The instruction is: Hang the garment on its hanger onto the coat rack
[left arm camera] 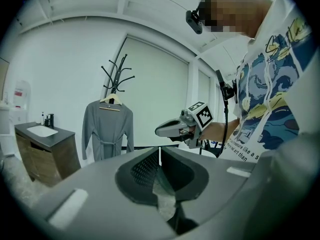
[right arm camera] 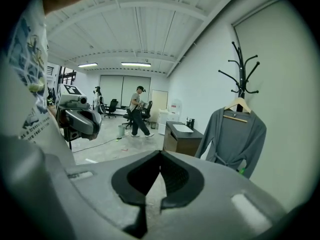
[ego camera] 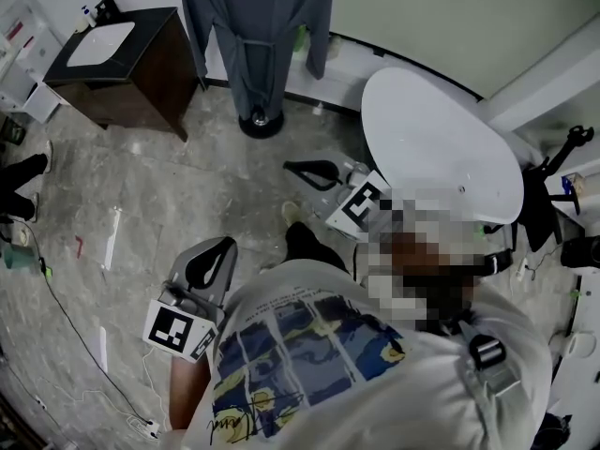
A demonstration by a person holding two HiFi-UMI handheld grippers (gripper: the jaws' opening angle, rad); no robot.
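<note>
Now our grey robe (ego camera: 258, 36) hangs on its wooden hanger (right arm camera: 239, 107) on the coat rack (left arm camera: 118, 74) at twelve o'clock. Our left gripper (left arm camera: 160, 150) and right gripper (right arm camera: 160, 154) have their jaws closed, holding nothing.

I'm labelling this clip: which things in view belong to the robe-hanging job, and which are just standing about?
Part of the job:
grey robe, on its wooden hanger
coat rack, which carries the hanger
left gripper and right gripper, both shut and empty

Just standing about:
sink cabinet
white bathtub
person walking in the background
</note>
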